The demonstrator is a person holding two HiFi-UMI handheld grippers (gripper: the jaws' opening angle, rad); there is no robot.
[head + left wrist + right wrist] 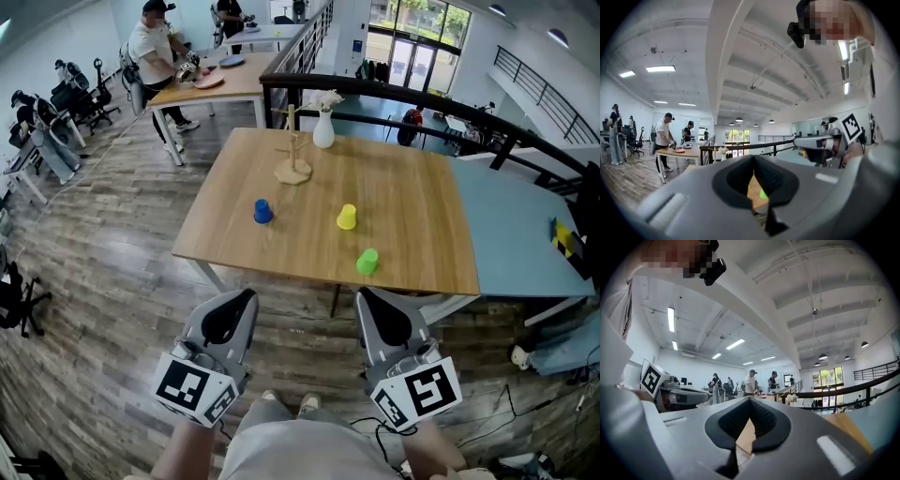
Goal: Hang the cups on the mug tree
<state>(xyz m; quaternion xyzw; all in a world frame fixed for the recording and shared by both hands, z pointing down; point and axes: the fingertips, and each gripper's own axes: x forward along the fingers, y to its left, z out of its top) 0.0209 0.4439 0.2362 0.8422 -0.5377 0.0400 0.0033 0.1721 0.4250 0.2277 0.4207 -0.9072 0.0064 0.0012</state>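
On the wooden table [412,234] stand three upturned cups: a blue cup [262,212] at the left, a yellow cup [347,217] in the middle and a green cup [367,262] near the front edge. The wooden mug tree [293,157] stands bare at the table's far side. My left gripper [236,305] and right gripper [380,302] are held level in front of the table's near edge, both shut and empty. In the left gripper view, the green cup [762,193] shows through the notch of the closed jaws.
A white vase with flowers [324,126] stands behind the mug tree. A black railing [412,98] runs past the table's far side. A light blue table [511,234] adjoins on the right. A person [155,56] works at another table far left, with office chairs beyond.
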